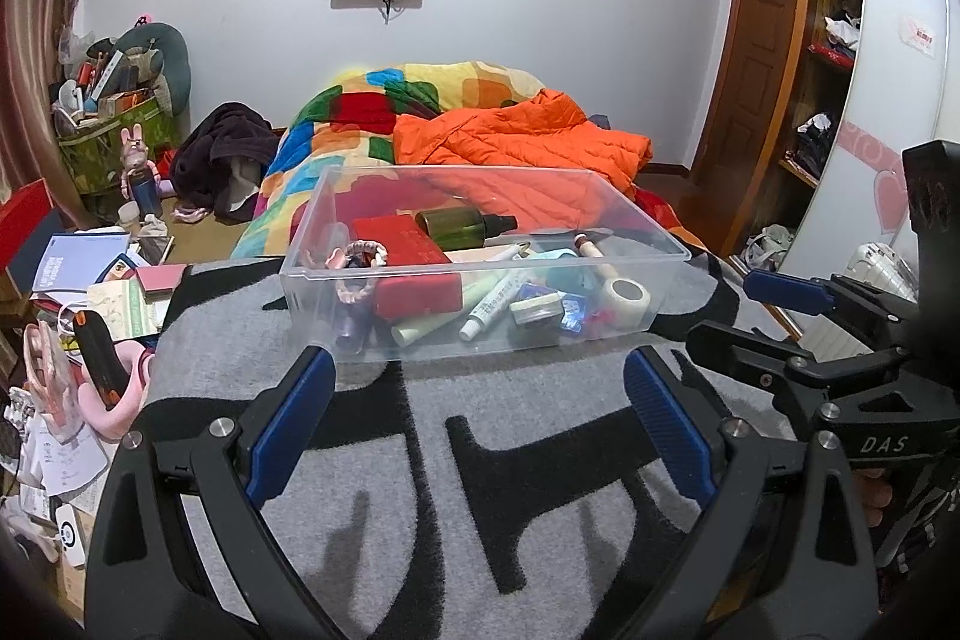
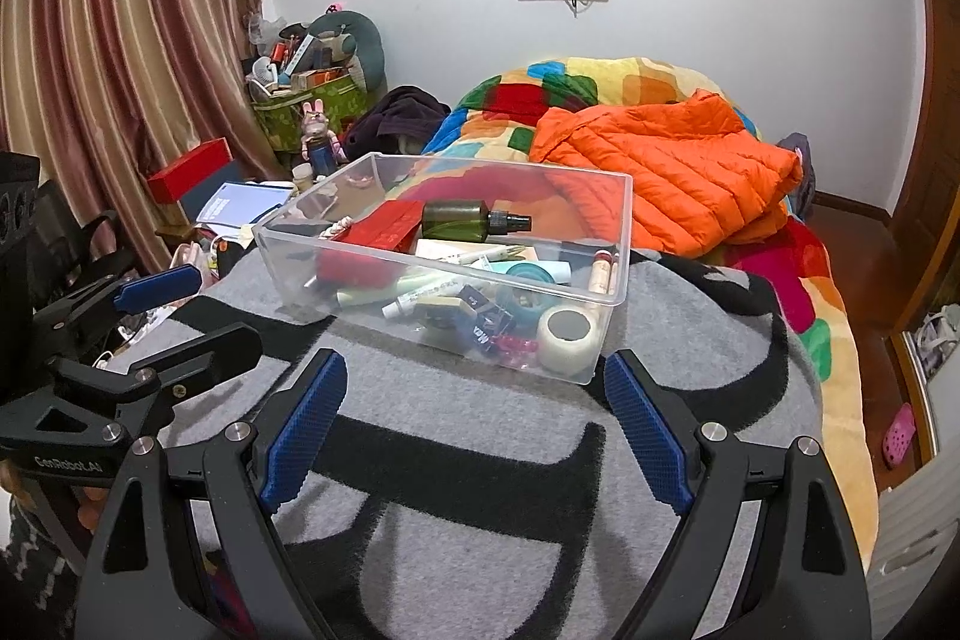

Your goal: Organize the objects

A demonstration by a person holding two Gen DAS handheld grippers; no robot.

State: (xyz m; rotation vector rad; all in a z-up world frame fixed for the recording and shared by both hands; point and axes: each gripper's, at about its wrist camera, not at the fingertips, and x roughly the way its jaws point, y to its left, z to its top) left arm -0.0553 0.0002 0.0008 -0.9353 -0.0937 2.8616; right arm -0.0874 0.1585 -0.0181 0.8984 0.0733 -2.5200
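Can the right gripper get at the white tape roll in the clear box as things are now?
Probably yes. The right gripper is open and empty, the clear box has no lid, and the white tape roll lies uncovered in its near corner.

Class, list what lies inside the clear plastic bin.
Inside the clear bin: a red box, green spray bottle, white tube, tape roll. Items underneath are hidden.

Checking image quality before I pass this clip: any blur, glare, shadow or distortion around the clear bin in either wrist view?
Left wrist view: sharp; the fisheye bends the door frame and blacks out the corners; the left gripper casts soft shadows on the grey blanket. Right wrist view: sharp too; the clear bin shows faint reflections, its contents still readable; the curtain bows with the lens.
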